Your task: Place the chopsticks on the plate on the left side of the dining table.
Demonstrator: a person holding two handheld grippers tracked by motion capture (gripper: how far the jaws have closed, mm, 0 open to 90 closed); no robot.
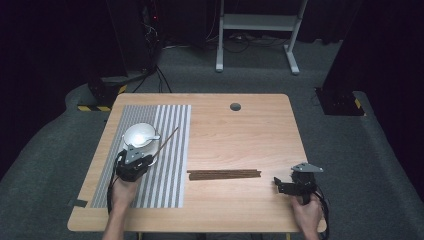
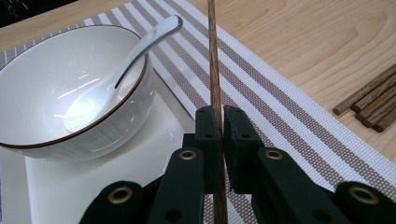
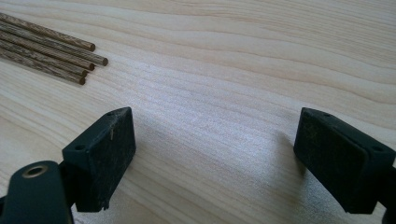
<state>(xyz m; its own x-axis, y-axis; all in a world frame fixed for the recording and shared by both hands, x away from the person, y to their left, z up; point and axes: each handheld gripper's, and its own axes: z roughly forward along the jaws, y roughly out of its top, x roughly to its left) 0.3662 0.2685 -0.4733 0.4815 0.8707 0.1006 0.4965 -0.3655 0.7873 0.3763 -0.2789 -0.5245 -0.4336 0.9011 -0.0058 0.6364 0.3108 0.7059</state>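
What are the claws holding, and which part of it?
The left claw pinches one thin brown wooden chopstick near its lower end, beside the white bowl. The right claw is open, holding nothing.

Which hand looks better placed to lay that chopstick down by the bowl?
The left gripper: it is shut on the chopstick, right beside the bowl over the striped mat. The right gripper rests open on bare table, far off.

The chopstick (image 2: 214,60) runs off the top edge, its tip cut off
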